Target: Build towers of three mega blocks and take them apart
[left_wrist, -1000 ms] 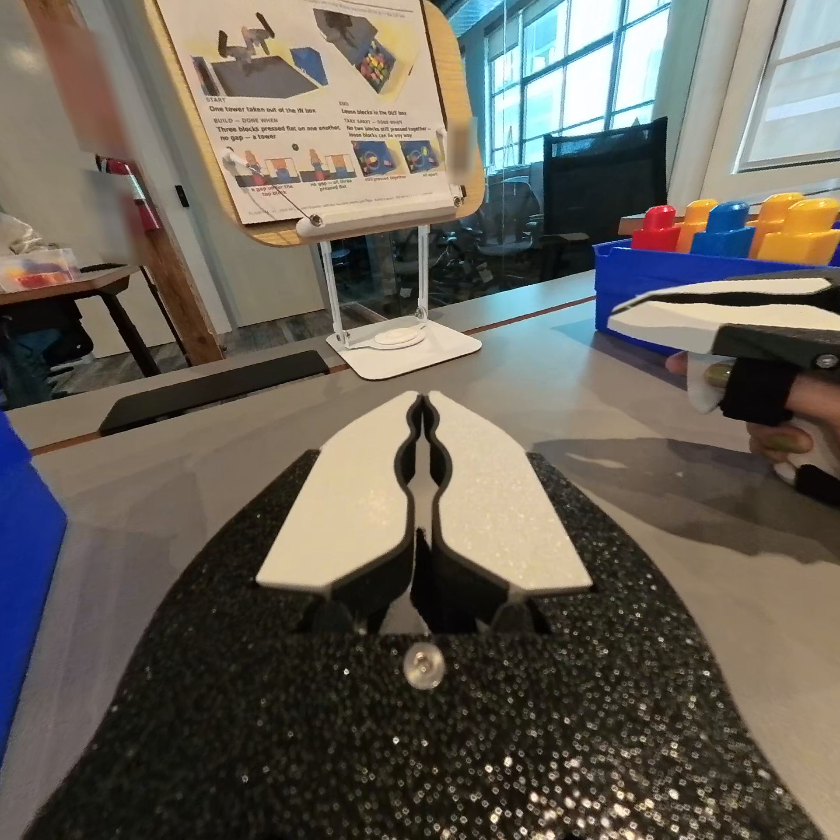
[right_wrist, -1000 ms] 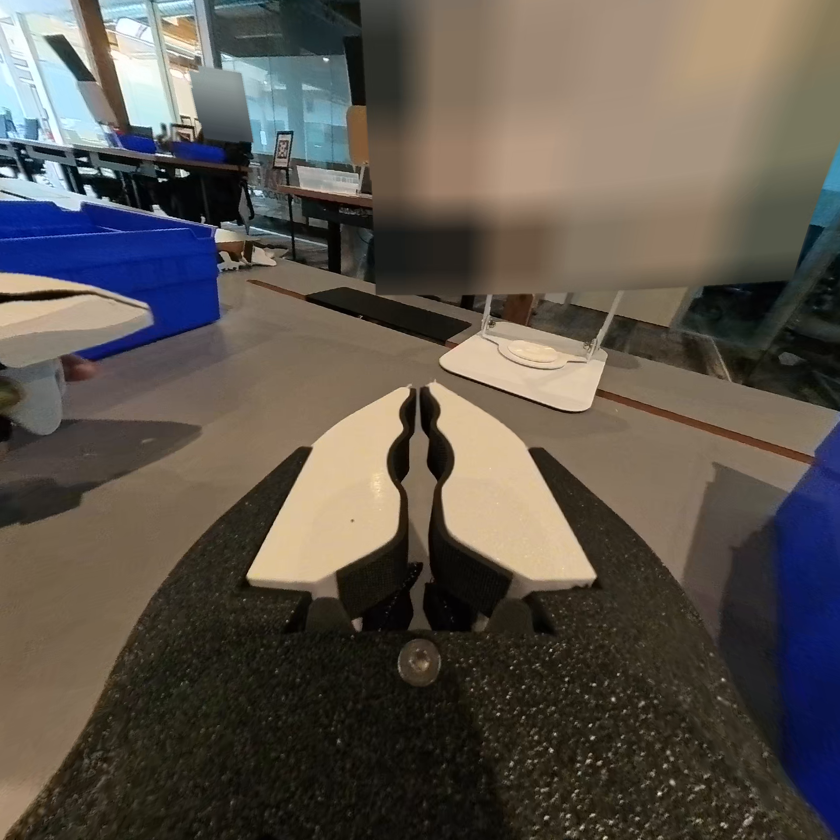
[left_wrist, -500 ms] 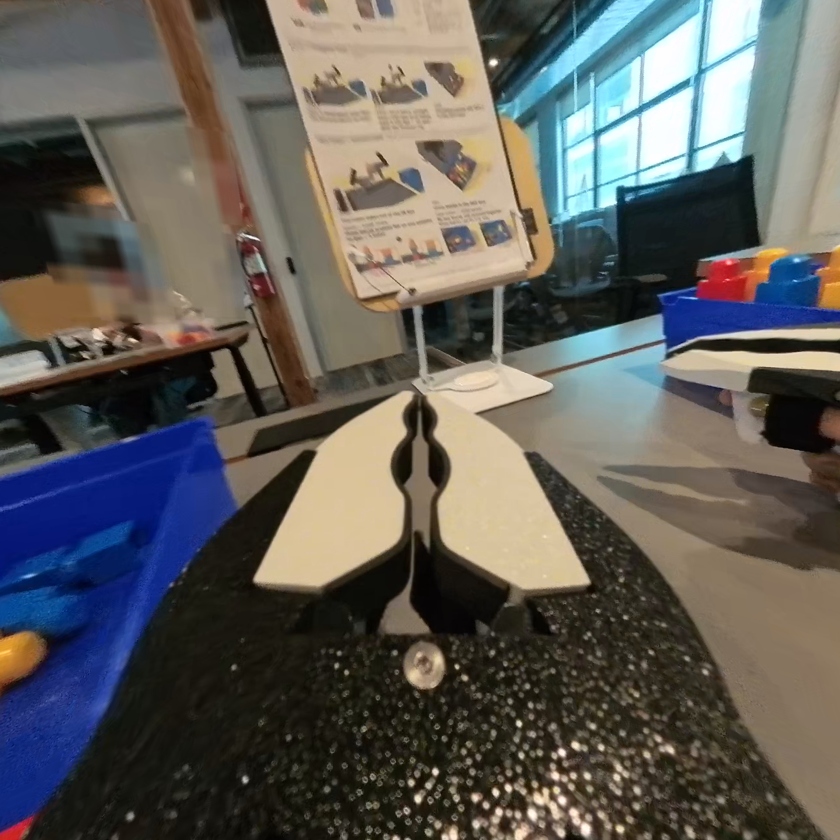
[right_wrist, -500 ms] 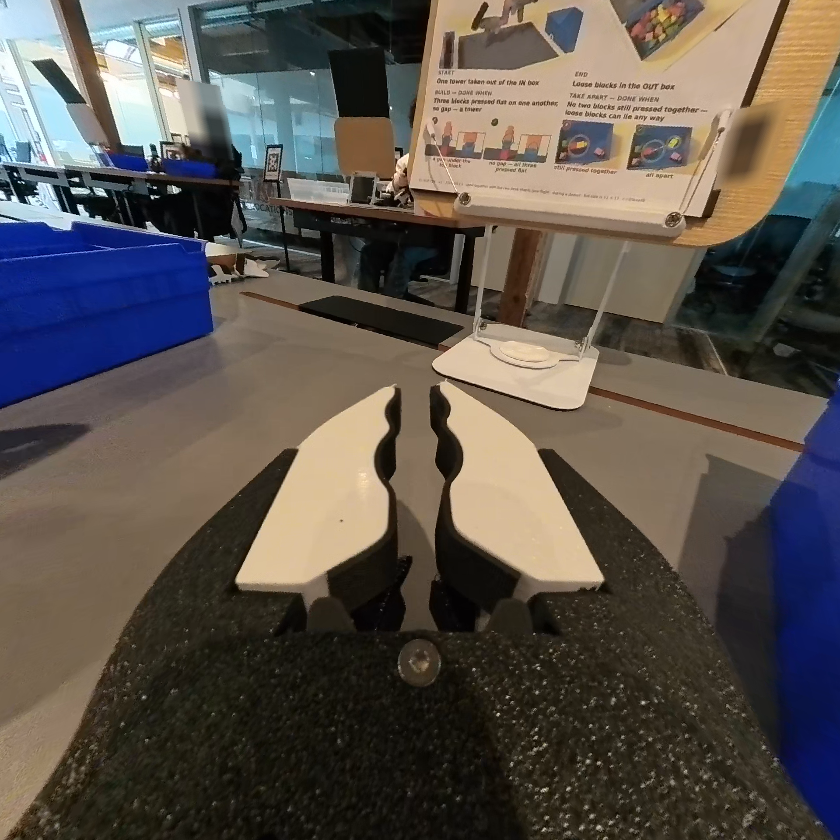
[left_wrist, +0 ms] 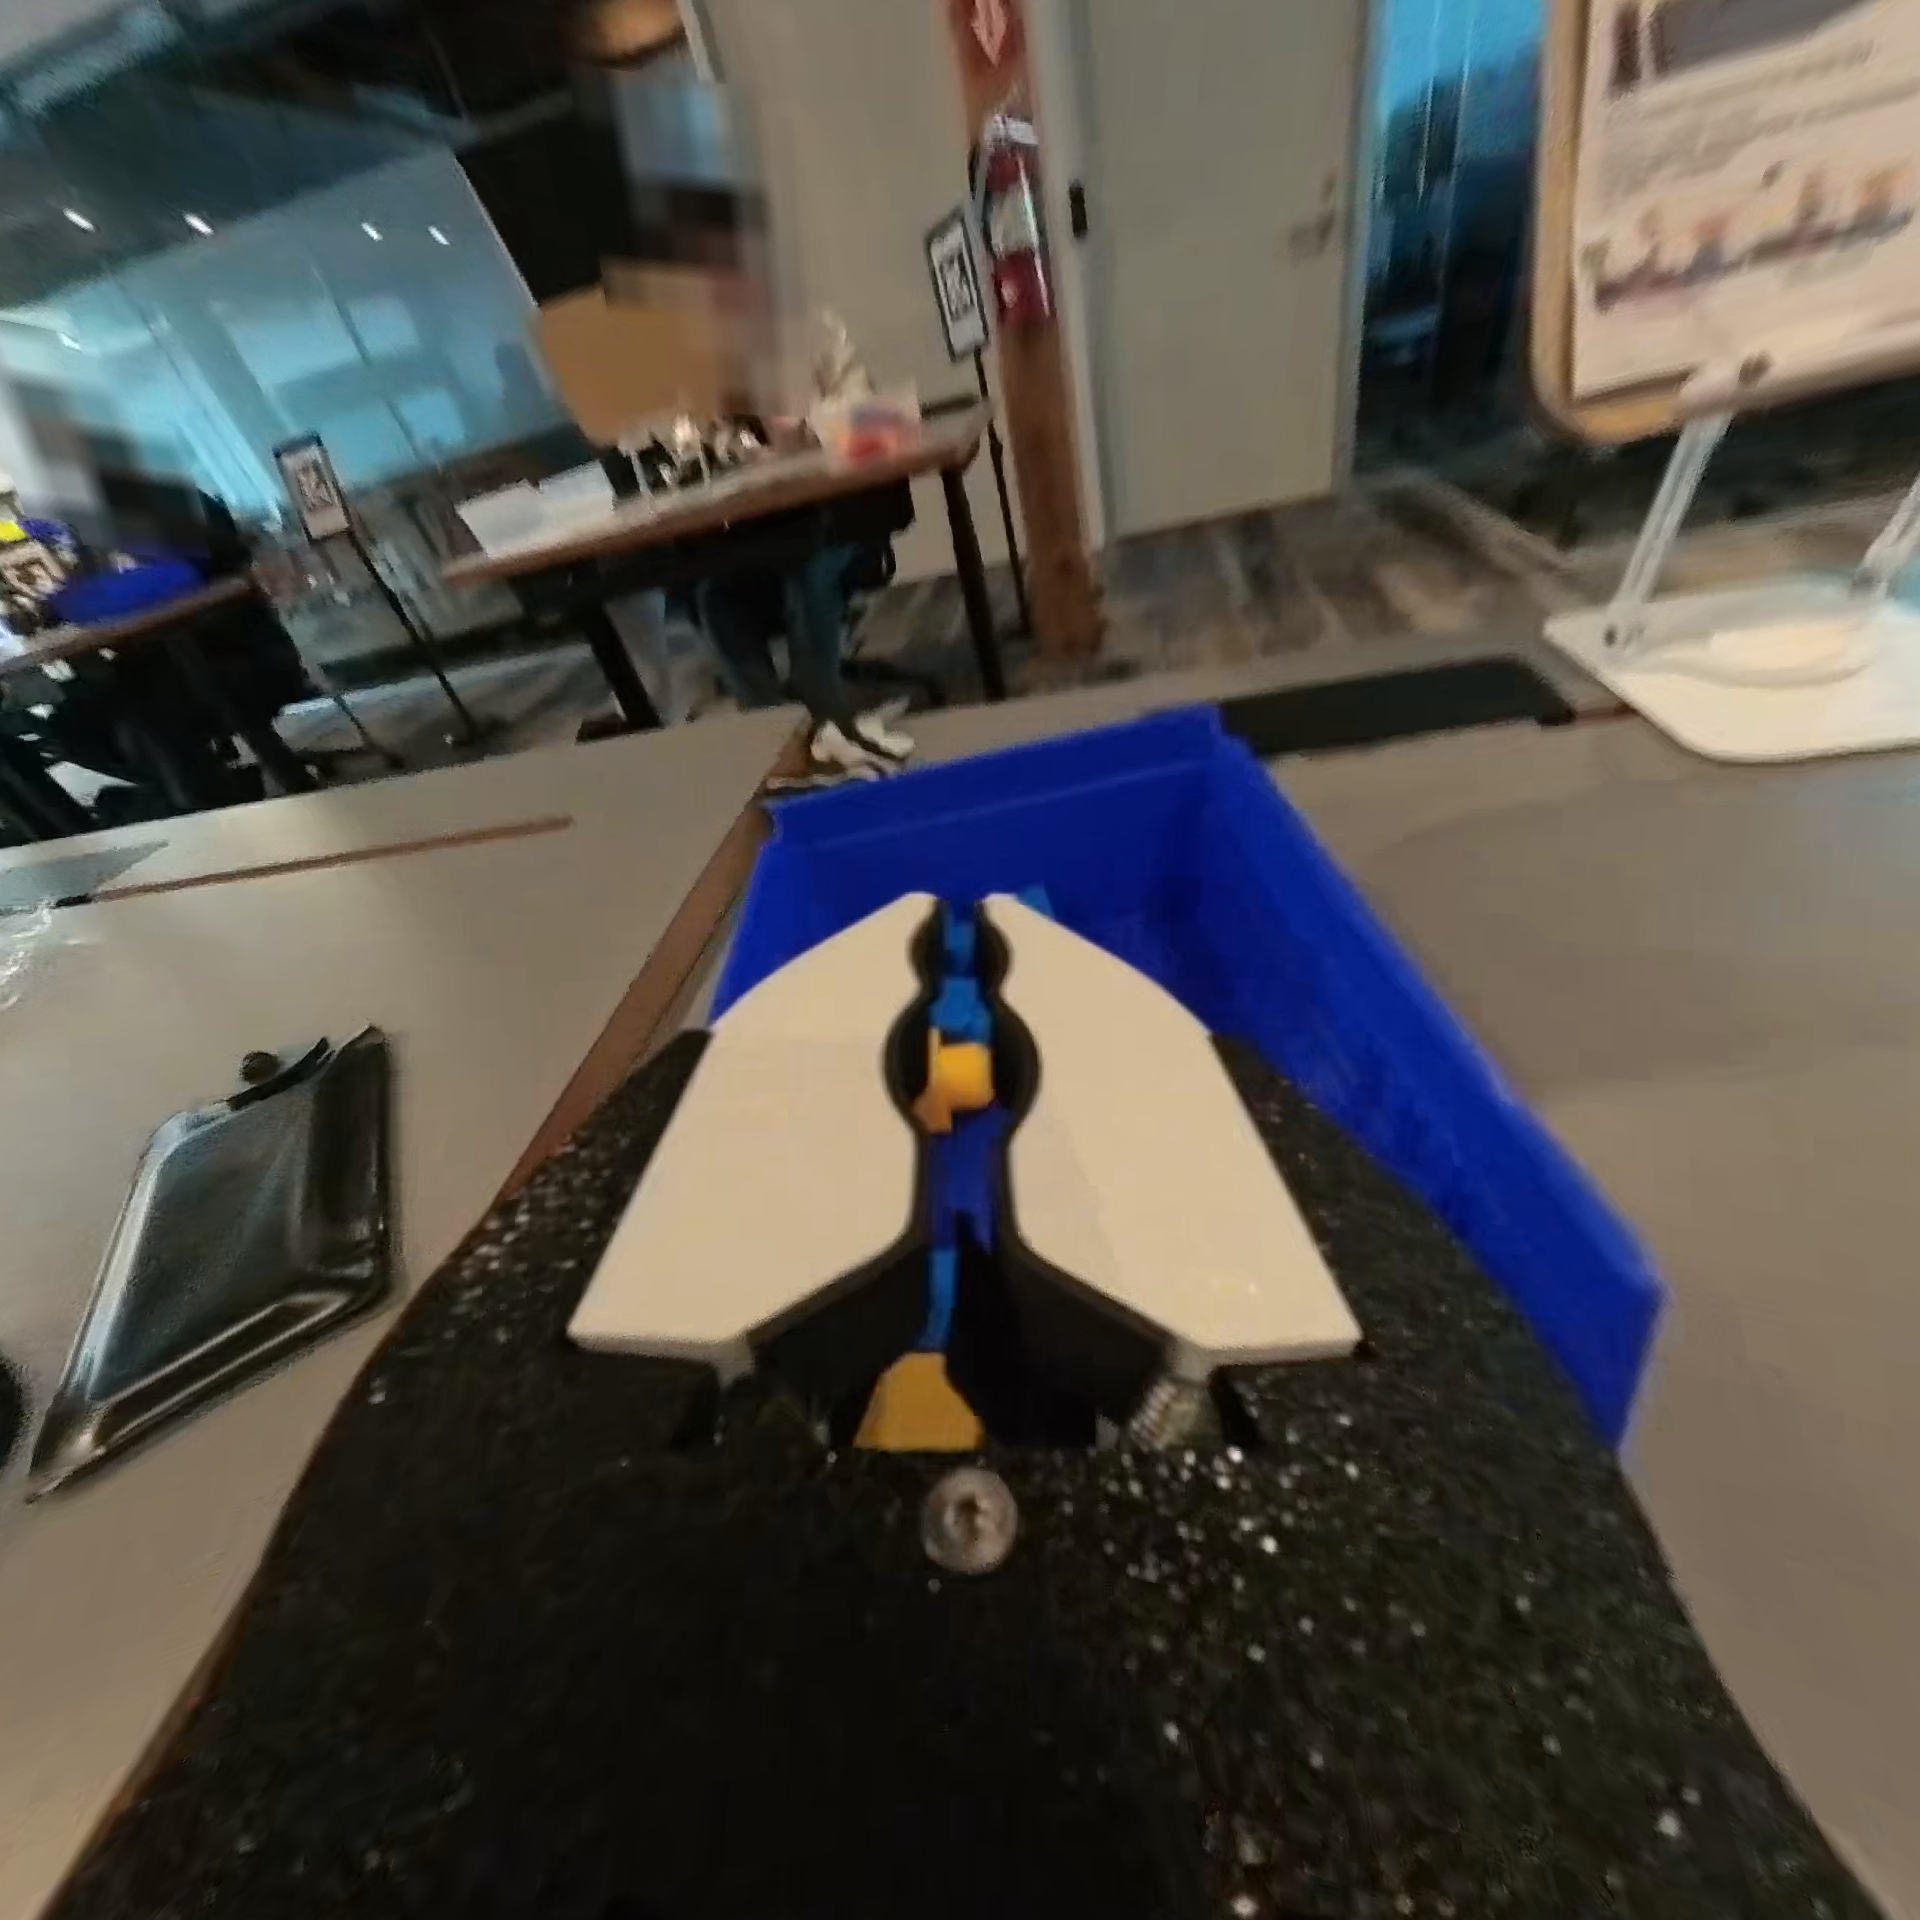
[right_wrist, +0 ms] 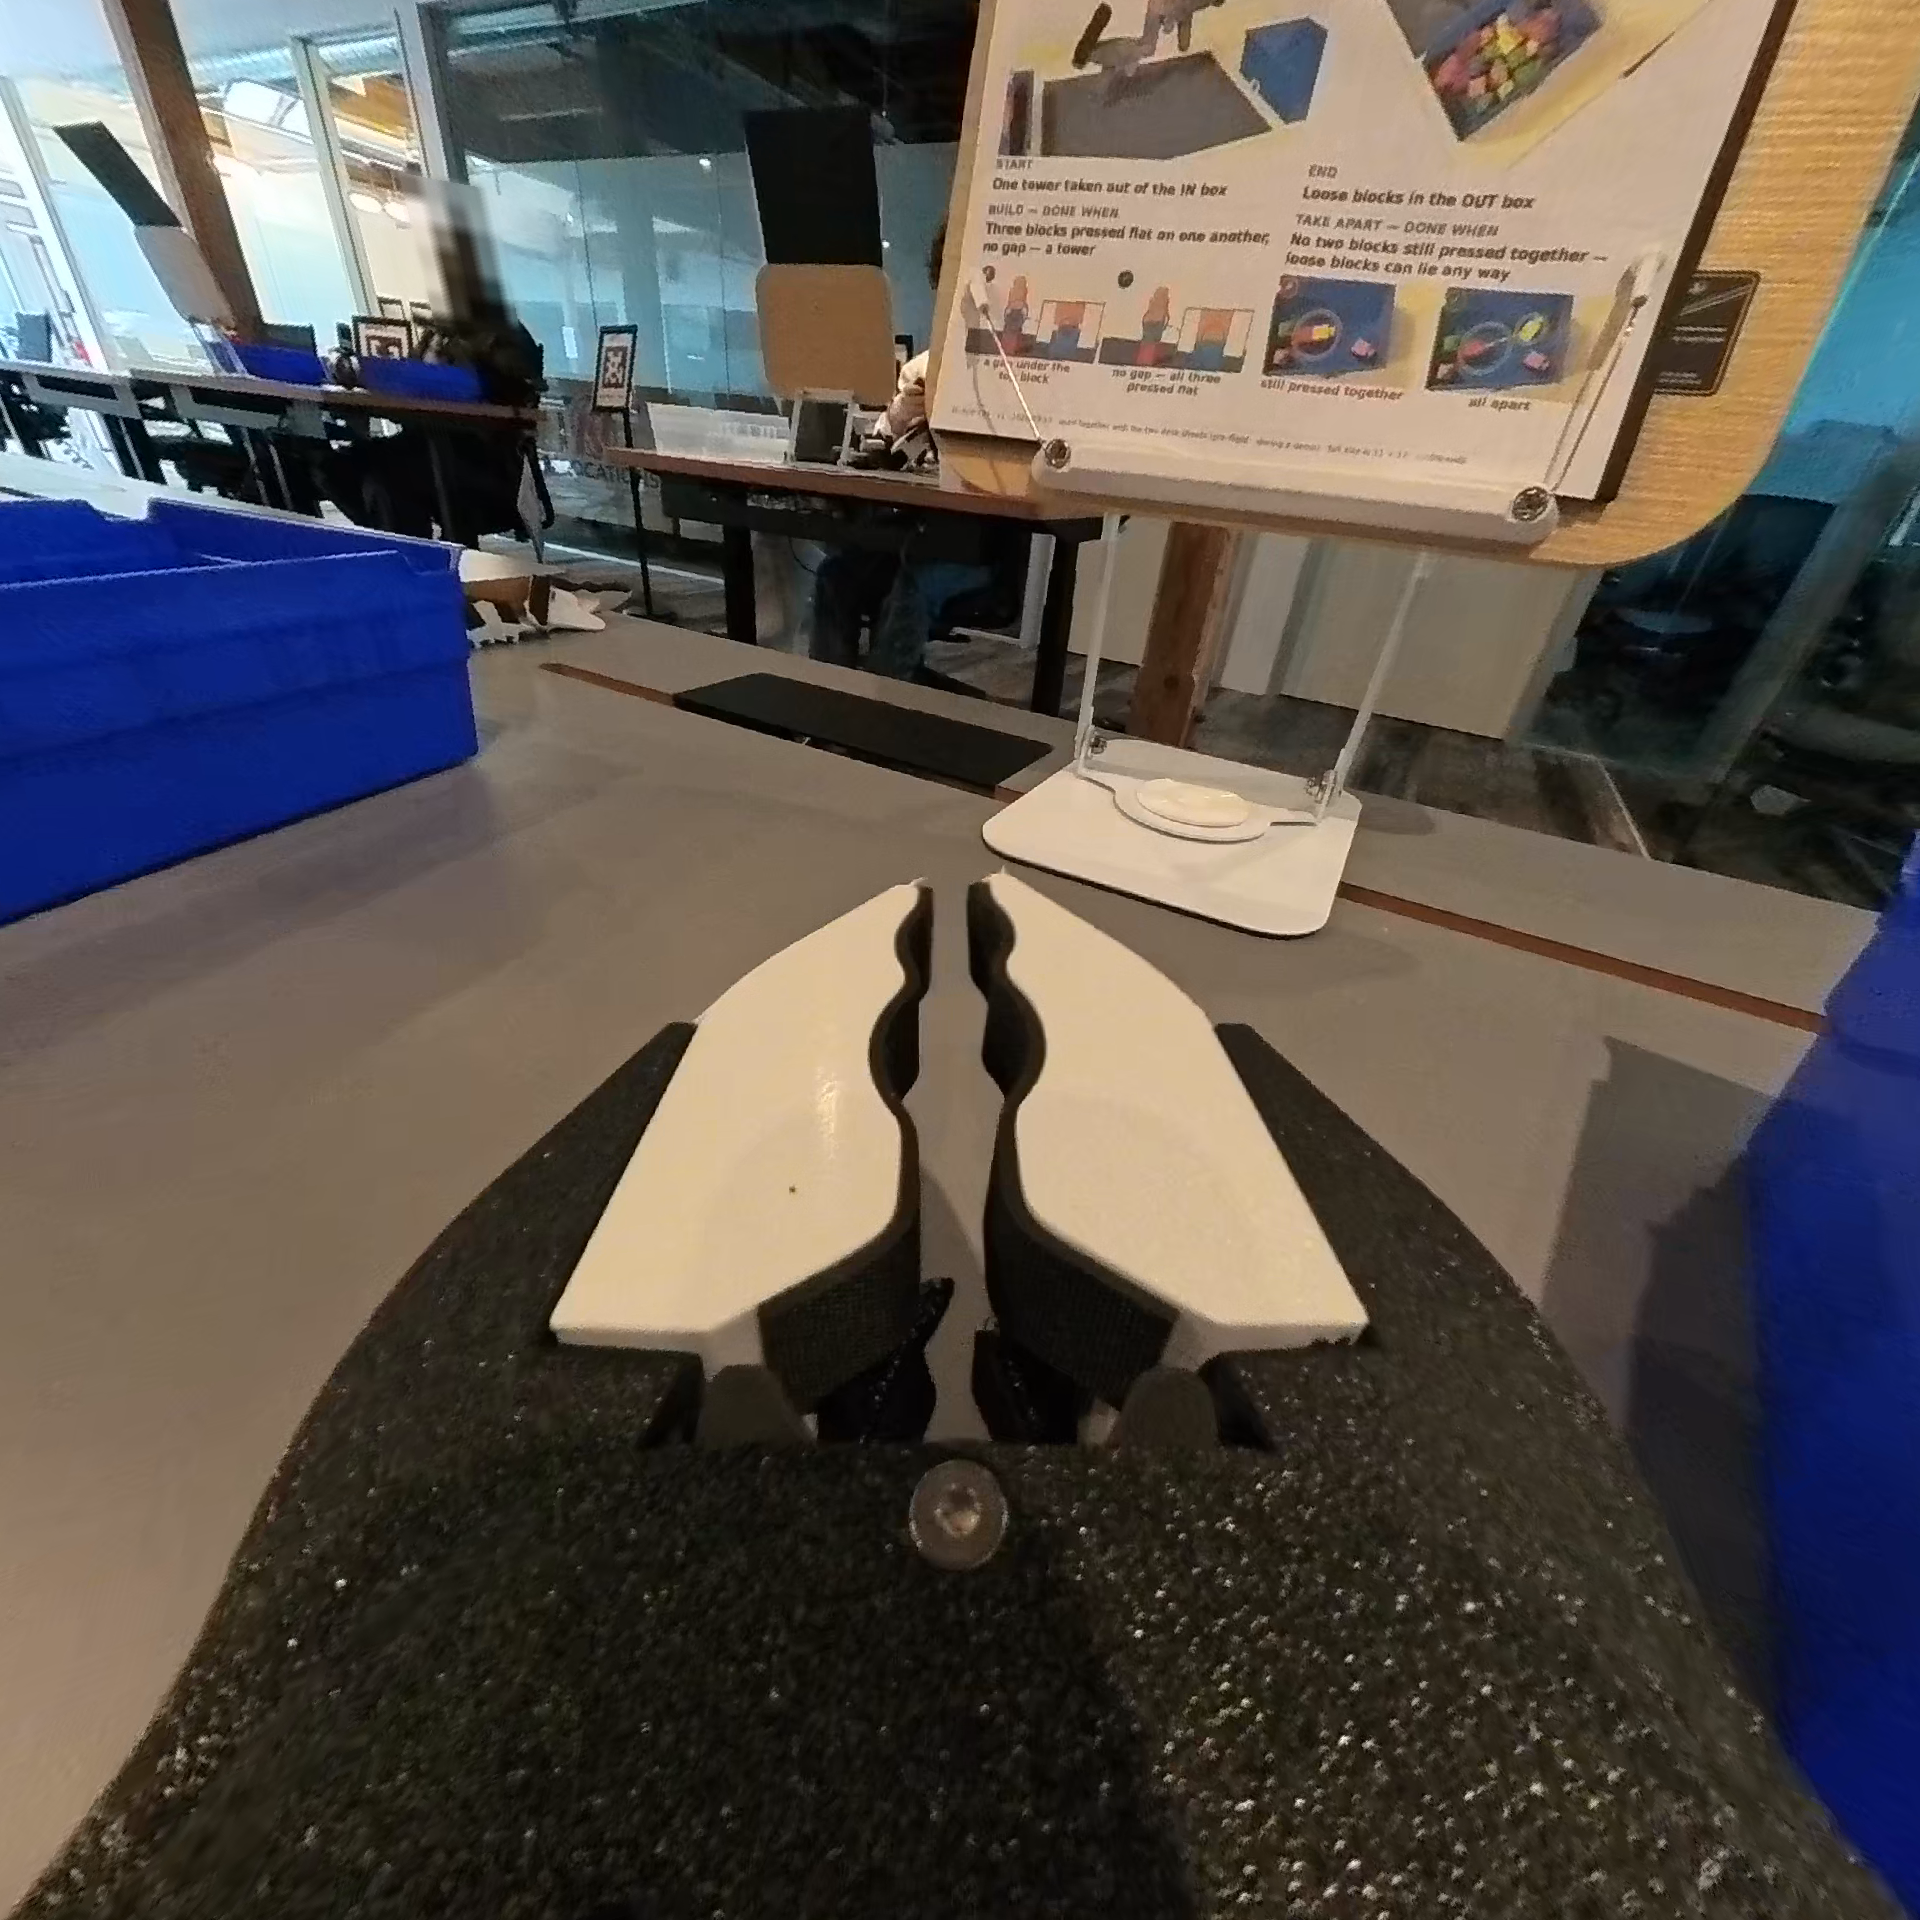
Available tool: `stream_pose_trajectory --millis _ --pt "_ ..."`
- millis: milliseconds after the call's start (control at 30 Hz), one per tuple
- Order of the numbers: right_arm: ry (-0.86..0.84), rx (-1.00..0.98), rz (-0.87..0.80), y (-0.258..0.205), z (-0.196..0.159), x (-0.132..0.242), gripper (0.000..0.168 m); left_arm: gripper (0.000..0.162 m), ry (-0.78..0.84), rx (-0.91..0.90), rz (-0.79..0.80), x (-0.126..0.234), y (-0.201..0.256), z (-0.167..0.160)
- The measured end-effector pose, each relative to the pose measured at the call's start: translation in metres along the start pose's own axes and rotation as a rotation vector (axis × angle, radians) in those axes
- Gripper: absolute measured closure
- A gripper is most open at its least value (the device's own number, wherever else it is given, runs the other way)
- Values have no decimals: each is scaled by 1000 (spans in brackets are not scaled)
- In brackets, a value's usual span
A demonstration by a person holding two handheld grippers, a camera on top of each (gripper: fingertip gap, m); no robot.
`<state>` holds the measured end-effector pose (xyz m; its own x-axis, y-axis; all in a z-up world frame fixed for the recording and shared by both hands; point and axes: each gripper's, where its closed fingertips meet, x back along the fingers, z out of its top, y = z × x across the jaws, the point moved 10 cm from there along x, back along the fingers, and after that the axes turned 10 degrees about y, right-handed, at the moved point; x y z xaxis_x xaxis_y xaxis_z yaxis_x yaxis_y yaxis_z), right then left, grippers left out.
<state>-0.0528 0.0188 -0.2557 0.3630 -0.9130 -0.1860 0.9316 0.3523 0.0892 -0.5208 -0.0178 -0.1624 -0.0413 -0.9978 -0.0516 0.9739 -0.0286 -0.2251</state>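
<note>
Tongs, left: white fingers with black inner pads, drawn nearly together with only a thin wavy slit between them, nothing gripped; poised above a blue bin that sits on the grey desk. View blurred

Blocks: yellow and blue pieces glimpsed through the slit between the left fingers, lying down inside the bin below; count and shapes cannot be told. A second yellow patch shows near the base of the fingers

Blue bin: open-topped, its right wall running from near to far, its far wall just past the fingertips, its left side at the desk edge

Black tray-like item: shiny, lying flat on a neighbouring desk surface to the left, well apart from the bin

Tongs, right: same white fingers, black pads, a narrow gap held between them, empty; hovering over bare desk

Blue bin, as seen from the right tongs: far left on the desk, well apart from the tongs

Second blue bin: only a side wall visible at the right edge, near

Instruction board: printed sheet on a wood-backed panel, raised on a white stand whose base rests on the desk beyond the right fingertips

Black strip: flat on the desk, left of the stand base
</note>
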Motion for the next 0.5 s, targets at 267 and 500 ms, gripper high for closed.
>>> stream_pose_trajectory --millis 267,500 --pt "-13 4 32 -1 -1 -1 166 129 -429 -62 -375 -35 -1 -19" --pt "-16 14 33 -2 -1 -1 167 128 -525 -288 -423 -97 1 -14"
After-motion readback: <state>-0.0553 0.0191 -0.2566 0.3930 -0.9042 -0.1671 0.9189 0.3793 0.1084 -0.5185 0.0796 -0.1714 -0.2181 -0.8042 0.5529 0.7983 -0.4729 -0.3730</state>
